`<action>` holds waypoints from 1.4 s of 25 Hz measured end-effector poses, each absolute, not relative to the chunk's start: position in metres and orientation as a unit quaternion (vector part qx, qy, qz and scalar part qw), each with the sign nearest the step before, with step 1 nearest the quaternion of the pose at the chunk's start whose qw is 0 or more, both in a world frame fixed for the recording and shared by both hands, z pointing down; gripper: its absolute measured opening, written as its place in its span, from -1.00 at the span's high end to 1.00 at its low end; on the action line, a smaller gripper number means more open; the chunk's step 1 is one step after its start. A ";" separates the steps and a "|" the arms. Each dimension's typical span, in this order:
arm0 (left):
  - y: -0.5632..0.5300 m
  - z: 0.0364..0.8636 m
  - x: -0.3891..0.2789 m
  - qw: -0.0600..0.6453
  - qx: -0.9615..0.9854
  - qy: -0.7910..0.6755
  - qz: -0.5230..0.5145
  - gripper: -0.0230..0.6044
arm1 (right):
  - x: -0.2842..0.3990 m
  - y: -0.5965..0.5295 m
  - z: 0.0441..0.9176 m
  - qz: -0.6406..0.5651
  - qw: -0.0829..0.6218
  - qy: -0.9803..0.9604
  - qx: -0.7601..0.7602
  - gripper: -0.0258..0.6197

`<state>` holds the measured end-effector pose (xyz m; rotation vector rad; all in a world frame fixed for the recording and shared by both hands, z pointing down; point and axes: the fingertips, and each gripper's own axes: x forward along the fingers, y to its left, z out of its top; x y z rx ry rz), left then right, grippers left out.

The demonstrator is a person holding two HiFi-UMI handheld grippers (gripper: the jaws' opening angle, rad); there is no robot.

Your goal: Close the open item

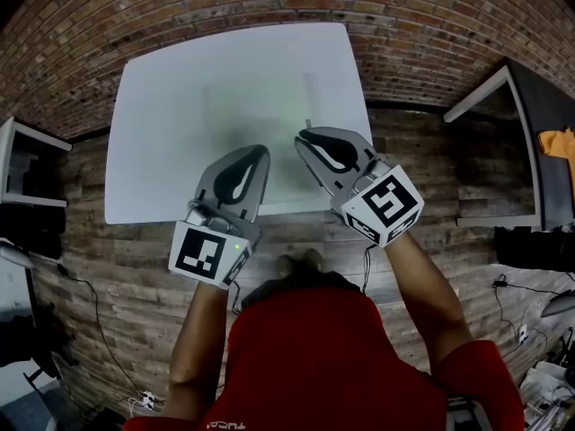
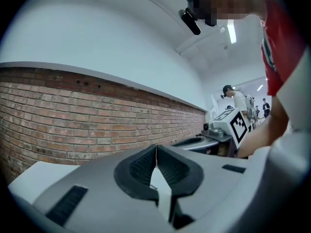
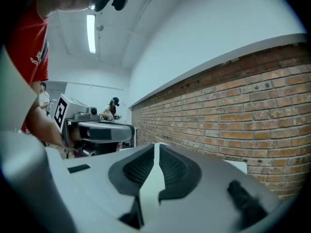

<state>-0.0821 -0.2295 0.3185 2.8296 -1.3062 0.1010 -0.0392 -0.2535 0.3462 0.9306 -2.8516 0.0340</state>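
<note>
My left gripper (image 1: 260,152) hangs over the front part of a white table (image 1: 171,106), jaws pressed together with nothing between them; its own view shows the dark pads (image 2: 141,166) meeting at the tip. My right gripper (image 1: 302,138) hovers just beside it to the right, tilted inward, also shut and empty, with its pads (image 3: 177,169) nearly touching. Both grippers point up and away from the table toward a brick wall (image 2: 73,125). No open item shows in any view; the table top looks bare.
Pale shelving (image 1: 27,173) stands at the left of the table, and a dark desk with a white frame (image 1: 517,142) at the right. Wood flooring (image 1: 135,259) lies below the table's front edge. People (image 3: 112,108) stand far off in the room.
</note>
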 end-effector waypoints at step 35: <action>-0.158 0.275 -0.075 -0.021 0.919 -0.394 -0.019 0.89 | -0.051 -0.156 0.274 -0.038 -0.031 -0.958 0.283 0.83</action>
